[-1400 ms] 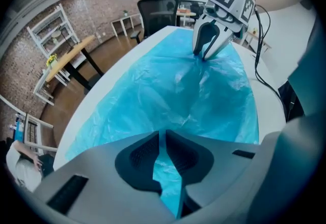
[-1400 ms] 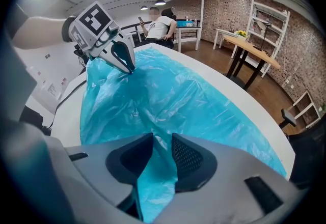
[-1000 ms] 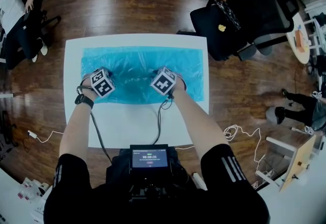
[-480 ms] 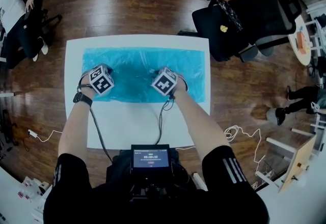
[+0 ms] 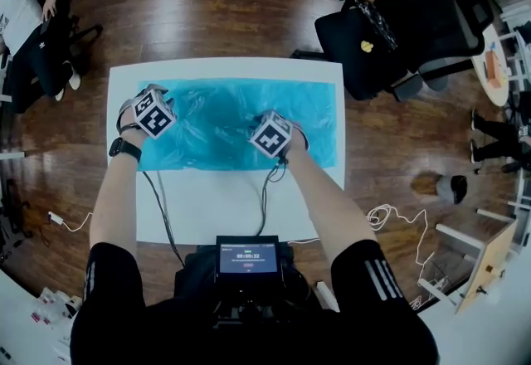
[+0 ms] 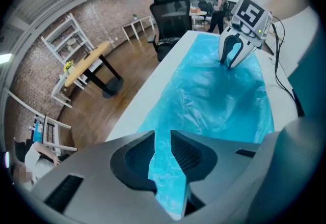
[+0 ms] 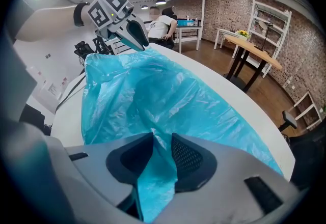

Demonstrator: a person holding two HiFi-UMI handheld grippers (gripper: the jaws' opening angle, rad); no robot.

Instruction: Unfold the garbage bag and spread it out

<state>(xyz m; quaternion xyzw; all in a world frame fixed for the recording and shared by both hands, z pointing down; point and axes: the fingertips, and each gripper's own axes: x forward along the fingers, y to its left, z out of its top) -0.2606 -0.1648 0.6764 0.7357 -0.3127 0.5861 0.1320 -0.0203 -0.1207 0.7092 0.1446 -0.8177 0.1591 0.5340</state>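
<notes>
My left claw (image 6: pixel 163 136), jaws just easing open, holds the blue garbage bag (image 5: pixel 232 114) raised near the left edge of the desk (image 5: pixel 224 206); my right claw (image 7: pixel 162 139) clamps the bag's middle.

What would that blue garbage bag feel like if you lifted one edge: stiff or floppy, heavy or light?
Probably very floppy: the garbage bag bunches into folds where the right gripper pinches it. It is likely light for its size, as the film looks thin and wrinkled all over. Its glossy surface may slide easily on the white table.
</notes>
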